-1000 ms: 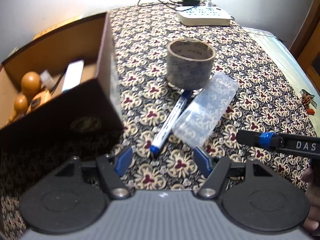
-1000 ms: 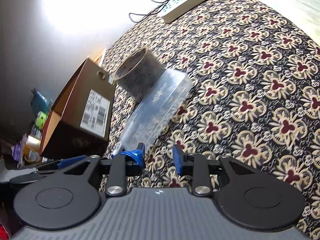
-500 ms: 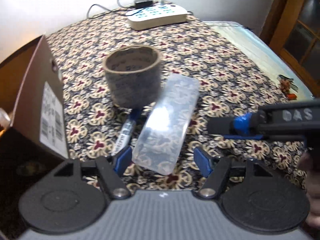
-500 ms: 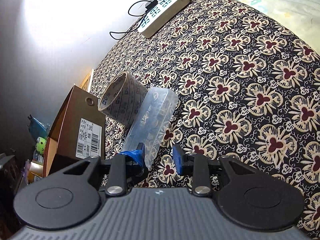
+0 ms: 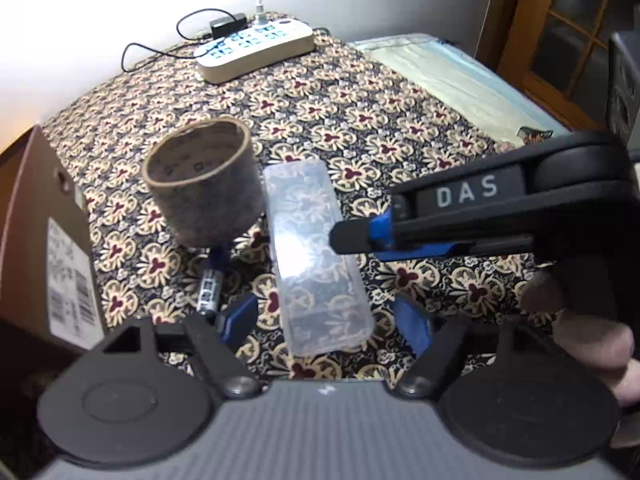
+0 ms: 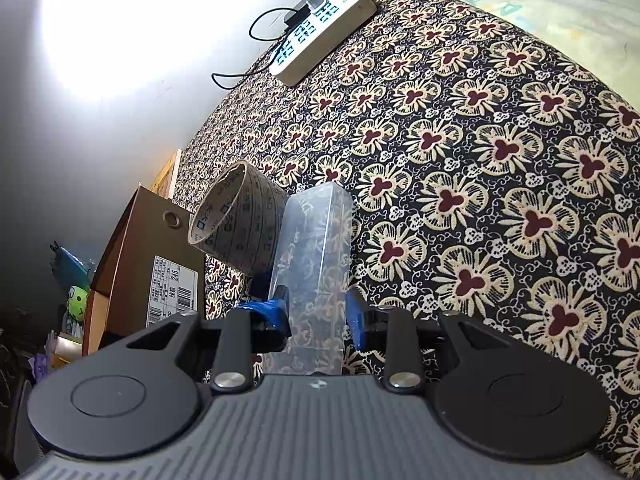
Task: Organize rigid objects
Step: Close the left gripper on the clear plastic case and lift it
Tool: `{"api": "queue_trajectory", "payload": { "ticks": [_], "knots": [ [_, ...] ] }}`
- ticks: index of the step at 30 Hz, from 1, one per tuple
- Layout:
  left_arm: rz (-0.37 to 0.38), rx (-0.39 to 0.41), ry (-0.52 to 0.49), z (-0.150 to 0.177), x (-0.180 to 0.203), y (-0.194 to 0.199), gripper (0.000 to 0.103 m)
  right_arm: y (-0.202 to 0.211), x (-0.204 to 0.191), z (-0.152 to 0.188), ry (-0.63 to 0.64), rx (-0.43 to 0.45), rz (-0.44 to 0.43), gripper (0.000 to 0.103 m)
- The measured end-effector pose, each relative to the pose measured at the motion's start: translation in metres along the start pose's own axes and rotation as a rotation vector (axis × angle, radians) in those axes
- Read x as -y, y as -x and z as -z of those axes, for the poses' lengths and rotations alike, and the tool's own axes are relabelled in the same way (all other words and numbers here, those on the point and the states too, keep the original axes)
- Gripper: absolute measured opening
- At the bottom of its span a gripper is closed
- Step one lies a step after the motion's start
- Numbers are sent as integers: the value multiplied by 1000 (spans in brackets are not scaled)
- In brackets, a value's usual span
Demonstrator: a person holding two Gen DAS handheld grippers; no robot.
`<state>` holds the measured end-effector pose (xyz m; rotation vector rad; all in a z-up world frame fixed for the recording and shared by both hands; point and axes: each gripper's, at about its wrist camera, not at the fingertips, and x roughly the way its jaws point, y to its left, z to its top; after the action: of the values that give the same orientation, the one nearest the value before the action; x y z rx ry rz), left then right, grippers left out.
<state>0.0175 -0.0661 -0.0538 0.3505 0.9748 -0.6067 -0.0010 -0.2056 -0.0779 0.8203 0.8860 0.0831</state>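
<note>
Clear plastic case (image 5: 316, 256) lies lengthwise on the floral-cloth worktop (image 5: 400, 128), just beside the upright tape roll (image 5: 202, 184) and a blue marker (image 5: 210, 284), likely awaiting transfer to the cardboard box (image 5: 36, 248). Left tool (image 5: 326, 316): jaws wide apart, having just been opening, straddling the case's near end without contact. Right tool (image 6: 318, 312): jaws flank the case; contact uncertain. Only the left view shows the marker's barrel and the right tool's side; only the right view shows the box's eyelet.
</note>
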Motion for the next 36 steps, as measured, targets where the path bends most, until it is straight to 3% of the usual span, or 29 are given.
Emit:
{"api": "queue_trajectory", "payload": {
  "ticks": [4,5,7,11,13,18,21,24,34,36],
  "knots": [
    [-4,-38,19,2,1,-18,75,-7,2,1,-19,-19,4,14],
    [5,-45,23,3,0,-20,66,-7,3,2,-16,-22,9,15],
    [16,-50,30,5,0,-21,57,-6,6,5,-22,-22,0,17],
    [33,-36,37,2,1,-21,58,-5,9,3,-28,-10,0,17],
    [16,-28,17,-2,4,-23,66,-7,10,0,-37,-10,-4,18],
    [2,-34,25,-8,1,-31,67,-17,16,-5,-87,-24,-49,19],
    [13,-32,26,-5,0,-28,56,-20,19,-4,-114,-45,-72,19],
    [27,-28,42,2,-4,-22,52,-16,15,3,-69,-49,-69,18],
    [128,-43,19,60,-13,15,53,2,1,48,18,-135,-88,19],
    [119,-47,-6,65,-12,17,66,1,-1,52,23,-121,-76,19]
  ]
}}
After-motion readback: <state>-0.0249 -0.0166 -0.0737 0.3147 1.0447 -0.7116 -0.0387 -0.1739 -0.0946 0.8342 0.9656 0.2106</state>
